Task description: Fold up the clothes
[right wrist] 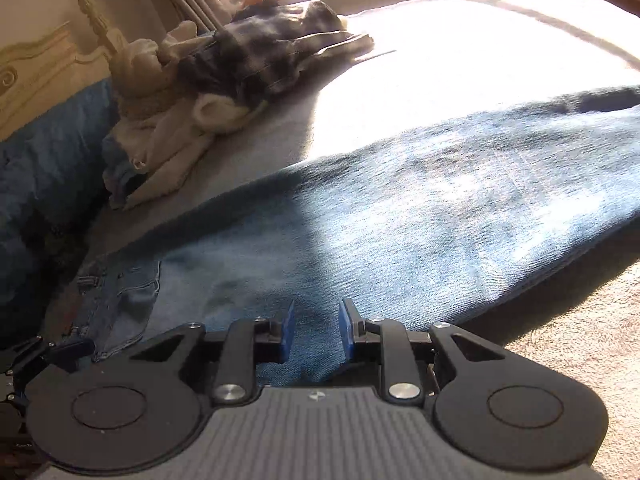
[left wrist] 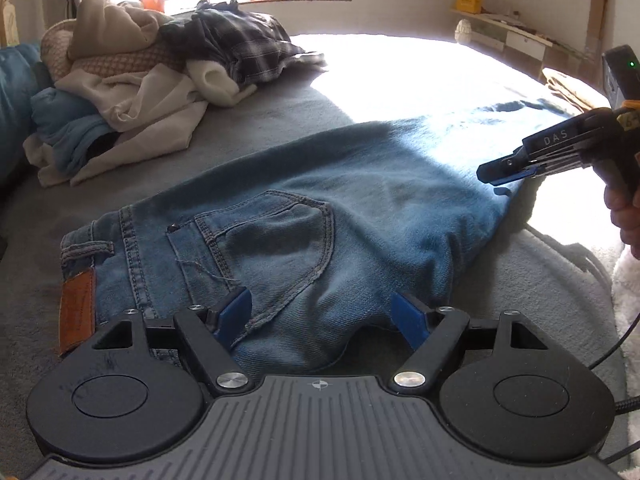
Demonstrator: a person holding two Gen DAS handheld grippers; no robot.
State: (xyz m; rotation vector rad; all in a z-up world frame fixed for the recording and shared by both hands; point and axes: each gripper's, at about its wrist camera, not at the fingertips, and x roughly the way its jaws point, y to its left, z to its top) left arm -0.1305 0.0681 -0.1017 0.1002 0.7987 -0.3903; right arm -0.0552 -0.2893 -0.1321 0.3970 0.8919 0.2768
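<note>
Your left gripper [left wrist: 324, 312] gapes wide over the jeans [left wrist: 304, 216] at the bed's [left wrist: 260, 120] near edge; right gripper [right wrist: 316, 330], part-open, holds nothing. Pinch one layer and the fold skews.

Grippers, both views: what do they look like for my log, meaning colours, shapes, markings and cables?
Both are matte black. The left gripper and right gripper each have blue fingers on black linkage arms with silver pivot screws, two round discs, and a ribbed grey plate bearing a small crosshair mark. From the side, the right gripper shows white "DAS" lettering, a yellow band and a green light. A black cable trails right.
</note>
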